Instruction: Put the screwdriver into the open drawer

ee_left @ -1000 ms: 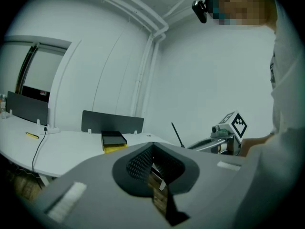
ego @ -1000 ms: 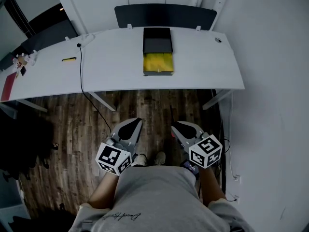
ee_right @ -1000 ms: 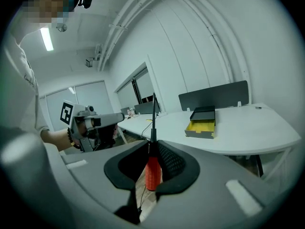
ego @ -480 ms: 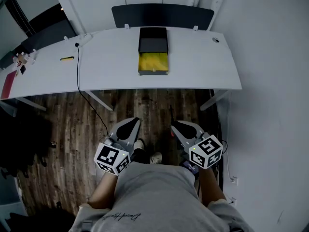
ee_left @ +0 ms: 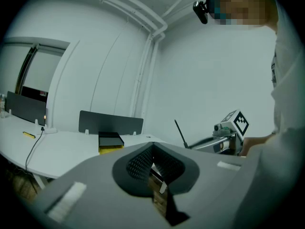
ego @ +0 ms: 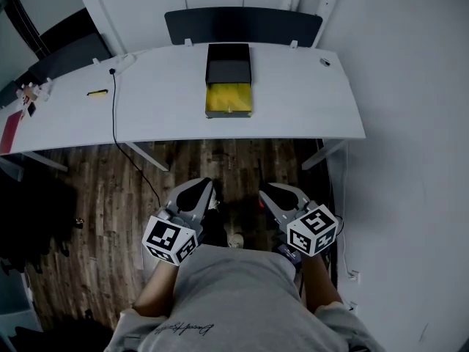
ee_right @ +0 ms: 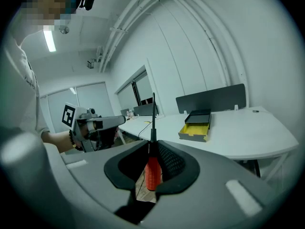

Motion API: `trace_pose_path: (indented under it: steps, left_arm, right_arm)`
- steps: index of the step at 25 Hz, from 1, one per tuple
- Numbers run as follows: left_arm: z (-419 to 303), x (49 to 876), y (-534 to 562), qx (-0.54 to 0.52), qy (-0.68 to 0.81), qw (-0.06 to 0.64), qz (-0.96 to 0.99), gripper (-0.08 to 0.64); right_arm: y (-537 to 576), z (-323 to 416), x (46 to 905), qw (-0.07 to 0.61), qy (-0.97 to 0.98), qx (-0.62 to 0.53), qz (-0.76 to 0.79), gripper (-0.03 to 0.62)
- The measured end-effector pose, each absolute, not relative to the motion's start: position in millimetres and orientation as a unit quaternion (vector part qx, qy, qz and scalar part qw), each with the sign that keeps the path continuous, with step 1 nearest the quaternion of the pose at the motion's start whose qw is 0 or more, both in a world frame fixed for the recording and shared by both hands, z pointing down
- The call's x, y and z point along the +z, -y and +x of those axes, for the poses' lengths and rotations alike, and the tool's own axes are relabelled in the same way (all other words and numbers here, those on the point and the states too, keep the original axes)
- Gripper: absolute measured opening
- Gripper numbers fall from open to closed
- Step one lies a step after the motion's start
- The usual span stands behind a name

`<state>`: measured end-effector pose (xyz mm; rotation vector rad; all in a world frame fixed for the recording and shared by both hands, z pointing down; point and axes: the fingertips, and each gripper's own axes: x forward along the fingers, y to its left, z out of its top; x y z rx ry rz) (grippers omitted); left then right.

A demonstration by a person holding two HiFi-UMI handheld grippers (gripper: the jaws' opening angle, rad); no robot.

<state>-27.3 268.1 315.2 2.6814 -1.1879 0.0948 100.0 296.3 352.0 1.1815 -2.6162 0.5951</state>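
Note:
A small black box (ego: pixel 229 63) stands at the back middle of the white desk (ego: pixel 293 108), its yellow drawer (ego: pixel 229 99) pulled open toward me. The same drawer (ee_right: pixel 195 130) shows in the right gripper view. Both grippers hang low over the wooden floor, well short of the desk. My right gripper (ego: pixel 272 194) is shut on the screwdriver (ee_right: pixel 151 171), whose red handle sits between the jaws with the dark shaft pointing up and forward. My left gripper (ego: pixel 196 193) is shut with nothing in it. In the left gripper view the right gripper (ee_left: pixel 228 133) shows beside it.
A black cable (ego: pixel 113 108) runs across the desk's left part and down to the floor, next to a small yellow item (ego: pixel 97 92). A dark partition panel (ego: pixel 242 24) stands behind the desk. Slanted desk legs (ego: pixel 146 156) stand underneath, and a white wall (ego: pixel 410 123) closes the right.
The desk and drawer have drifted slightly left in the head view and my feet have shifted. Both grippers keep the same pose; the screwdriver stays held.

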Motion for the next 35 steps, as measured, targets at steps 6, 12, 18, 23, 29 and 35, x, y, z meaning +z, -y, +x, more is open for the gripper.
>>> trace_pose_path:
  steps: [6, 12, 18, 23, 29, 35]
  left_arm:
    - [-22, 321, -243, 0.032, 0.394, 0.103, 0.913, 0.0]
    - [-22, 323, -209, 0.032, 0.391, 0.103, 0.914, 0.0]
    - [-28, 331, -172, 0.037, 0.39, 0.109, 0.913, 0.0]
    - [-32, 333, -129, 0.041, 0.388, 0.112, 0.914, 0.0]
    - [-39, 329, -75, 0.044, 0.383, 0.112, 0.916, 0.0]
    - [-46, 325, -28, 0.045, 0.372, 0.114, 0.92, 0.0]
  right_arm:
    - [-273, 102, 356, 0.106, 0.886, 0.201, 0.405, 0.077]
    - [-241, 102, 359, 0.112, 0.885, 0.202, 0.404, 0.077]
    - [-202, 95, 366, 0.11, 0.885, 0.208, 0.401, 0.077]
    - [-159, 88, 368, 0.118, 0.885, 0.211, 0.397, 0.077]
    - [-105, 81, 365, 0.125, 0.883, 0.212, 0.4, 0.077]
    - [-60, 71, 363, 0.128, 0.879, 0.216, 0.406, 0.077]
